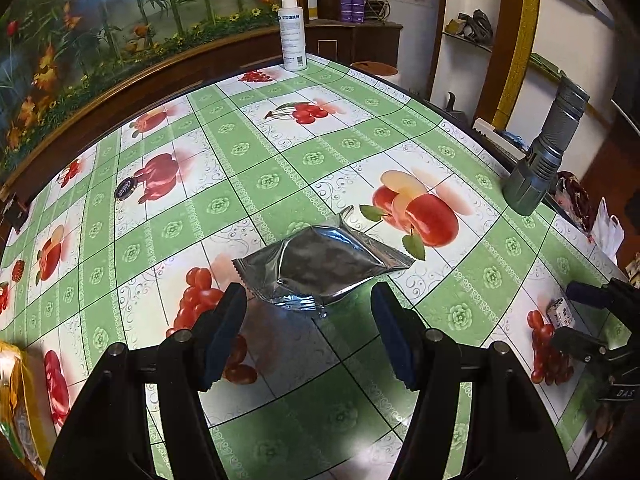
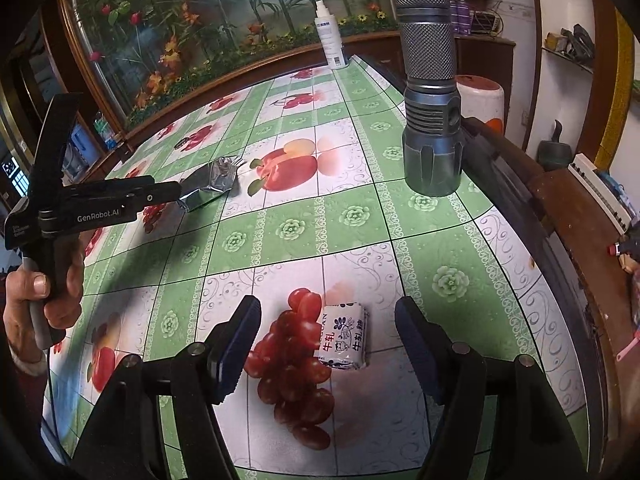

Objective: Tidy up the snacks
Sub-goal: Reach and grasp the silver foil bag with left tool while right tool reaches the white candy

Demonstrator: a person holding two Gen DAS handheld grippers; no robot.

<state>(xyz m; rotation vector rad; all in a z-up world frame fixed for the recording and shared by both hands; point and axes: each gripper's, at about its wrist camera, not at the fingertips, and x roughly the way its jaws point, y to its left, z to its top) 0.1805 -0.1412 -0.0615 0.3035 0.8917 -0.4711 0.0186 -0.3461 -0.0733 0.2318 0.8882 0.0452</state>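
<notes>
Seen mid-task on a table (image 1: 312,152) covered in a green-and-white fruit-print cloth, two handheld grippers hover over separate snacks. From the left wrist camera, the left gripper (image 1: 308,296) has its blue-padded fingers (image 1: 228,328) spread wide, with nothing between them; a crumpled silver foil packet (image 1: 320,264) lies flat on the cloth just ahead of the tips, between a printed apple and a printed bunch of red fruit. From the right wrist camera, the right gripper (image 2: 326,314) is likewise spread, its fingers flanking but not touching a small white wrapped candy (image 2: 344,338) printed with blue characters, which rests on the cloth beside a printed grape cluster. The same view shows the left gripper from the side, held in the person's left hand (image 2: 44,300), its tip reaching the silver foil packet; whether it touches the foil is hard to judge at that angle.

Further back, a grey metal flashlight (image 2: 430,92) stands head-down near the table's right edge, and a white spray bottle (image 1: 293,32) stands upright at the far corner. A dark round bottle cap (image 1: 125,190) lies on the cloth to the left, well apart from the packet. A yellow-orange bag (image 1: 16,408) shows at the lower left edge of the left view, too cropped to read.
</notes>
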